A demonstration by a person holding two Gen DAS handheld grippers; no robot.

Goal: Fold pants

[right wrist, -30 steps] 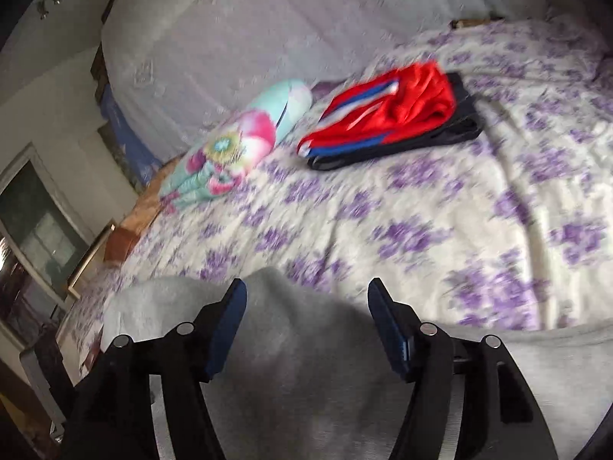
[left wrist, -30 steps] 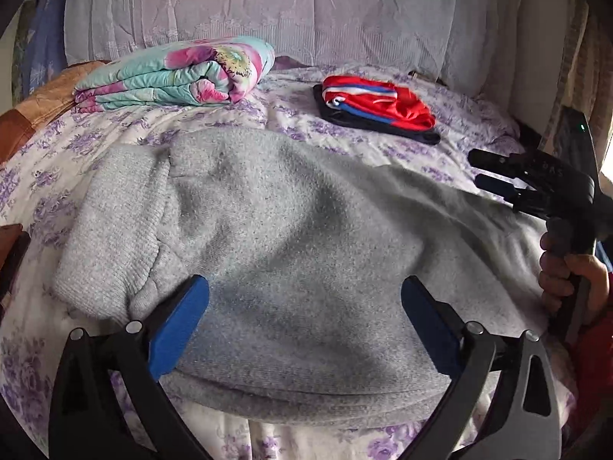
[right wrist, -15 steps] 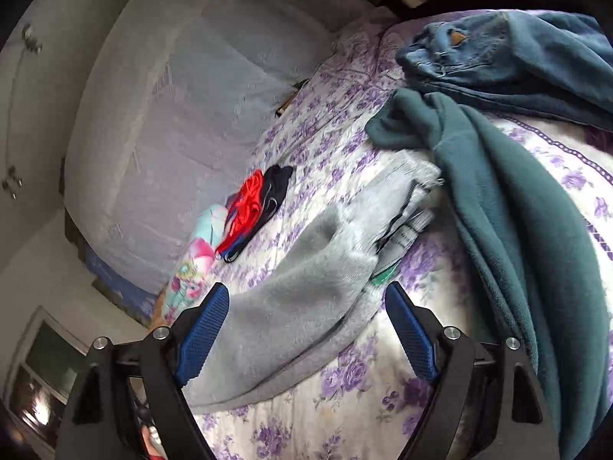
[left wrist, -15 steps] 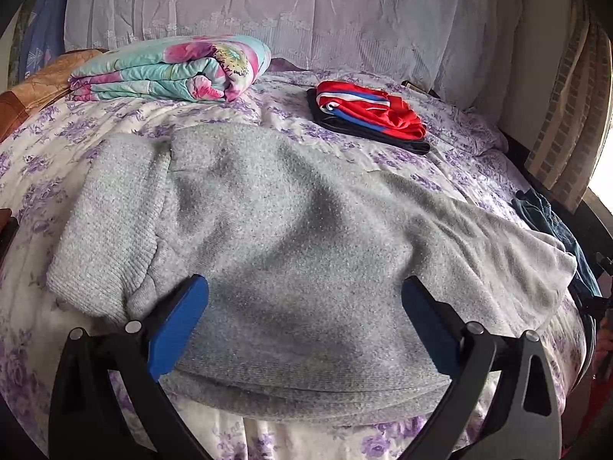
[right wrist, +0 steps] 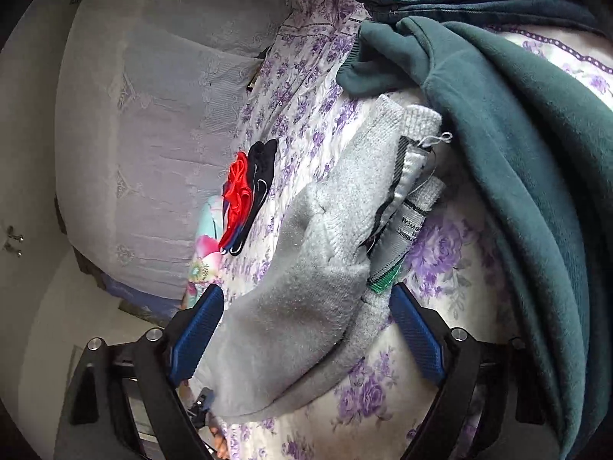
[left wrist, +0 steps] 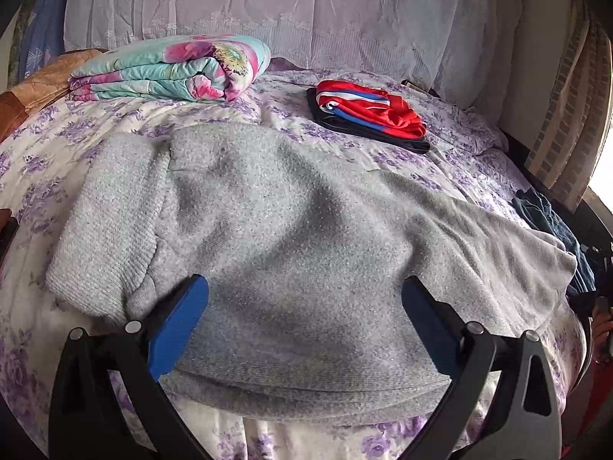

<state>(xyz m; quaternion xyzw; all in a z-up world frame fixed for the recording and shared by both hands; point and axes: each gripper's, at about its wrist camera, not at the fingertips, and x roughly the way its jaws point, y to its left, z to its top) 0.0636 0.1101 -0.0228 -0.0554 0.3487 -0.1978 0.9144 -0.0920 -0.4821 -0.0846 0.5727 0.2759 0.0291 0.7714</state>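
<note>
1. Sprawling across the frame's centre, the fuzzy grey knit pants (left wrist: pixel 291 237) lay on the purple-flowered bed (left wrist: pixel 452 161).
2. Left gripper (left wrist: pixel 304 320) jaws stood released above them.
3. Right gripper (right wrist: pixel 306 339) jaws were opening around their waistband end, lower centre.

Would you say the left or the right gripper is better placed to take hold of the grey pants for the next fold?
Probably the right gripper: its opening jaws frame the waistband end of the grey pants, untouched. The left gripper hovers open over their broad middle, away from any end.
</note>
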